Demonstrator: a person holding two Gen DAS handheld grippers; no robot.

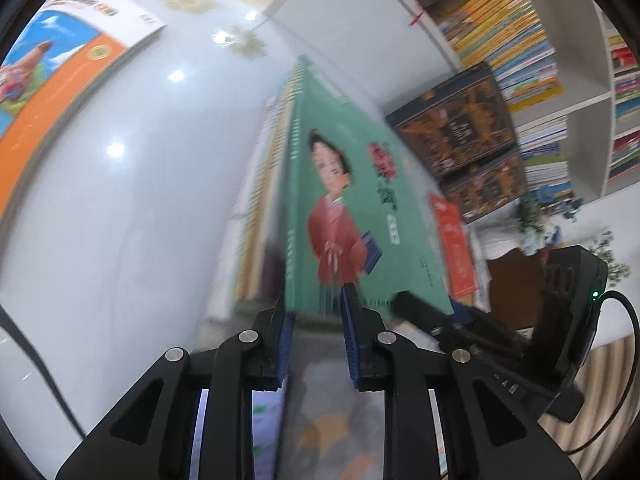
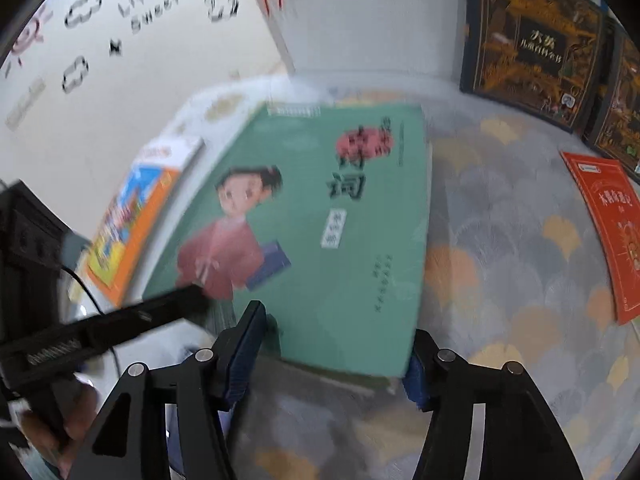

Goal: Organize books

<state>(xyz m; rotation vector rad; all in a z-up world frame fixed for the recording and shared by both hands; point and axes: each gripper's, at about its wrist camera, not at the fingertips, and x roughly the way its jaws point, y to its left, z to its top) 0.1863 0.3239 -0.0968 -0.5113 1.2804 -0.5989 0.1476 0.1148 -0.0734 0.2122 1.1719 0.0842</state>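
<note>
Green book point(image 2: 320, 220) straddled at its 6 o'clock edge by open right gripper point(image 2: 332, 356). Left gripper point(image 1: 316, 320) jaws parted, pads apparently clear of that edge. Risk: book slides off stack unheld.

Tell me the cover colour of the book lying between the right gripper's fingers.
Green, with a figure in a red robe: the book shows best in the right wrist view.
</note>
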